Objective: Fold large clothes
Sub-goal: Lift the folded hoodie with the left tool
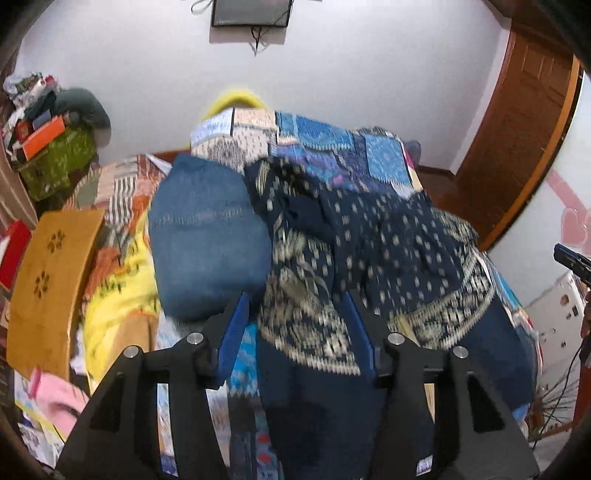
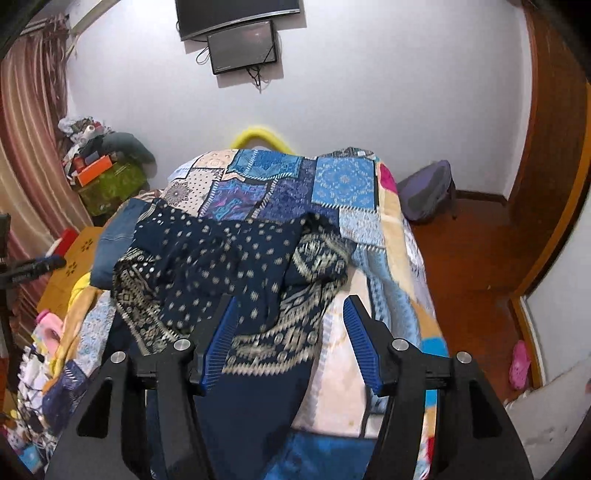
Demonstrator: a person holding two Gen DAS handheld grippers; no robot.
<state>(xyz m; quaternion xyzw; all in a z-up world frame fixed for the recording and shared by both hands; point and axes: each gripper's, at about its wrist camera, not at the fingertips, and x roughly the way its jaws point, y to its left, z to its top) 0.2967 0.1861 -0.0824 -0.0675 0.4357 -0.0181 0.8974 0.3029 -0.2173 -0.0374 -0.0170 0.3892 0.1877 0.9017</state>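
**Dark printed garment heaped on the bed, both claws apart above it**

White walls close in a small bedroom, with a wooden door [image 2: 550, 122] at the right and a striped curtain [image 2: 26, 147] at the left. Two dark screens [image 2: 240, 33] hang on the far wall, one below the other. A bed [image 2: 343, 181] fills the middle, covered by a patchwork spread of blue, cream and pink squares.

One navy garment [image 2: 236, 258] lies crumpled on the spread, thin and soft, dotted with pale motifs and edged with a wide cream geometric border. It sits ahead of and below the left claw [image 1: 295, 325], and its plain navy part runs down between the blue ribbed pads. The same cloth reaches under the right claw [image 2: 290, 332], mostly toward that claw's left finger, with bare spread under the other. Each claw stands about half open, nothing pressed between its pads.

One folded pair of jeans [image 1: 207, 236] lies just beside the garment, touching its left edge; the denim looks thick and stitched. A yellow cloth [image 1: 118, 280] lies beside the jeans. One mustard cushion [image 1: 48, 280] with two dark flower marks sits at the bed's left side. A purple backpack [image 2: 428, 192] rests on the wooden floor near the far wall, and one pink slipper [image 2: 519, 363] lies by the doorway.
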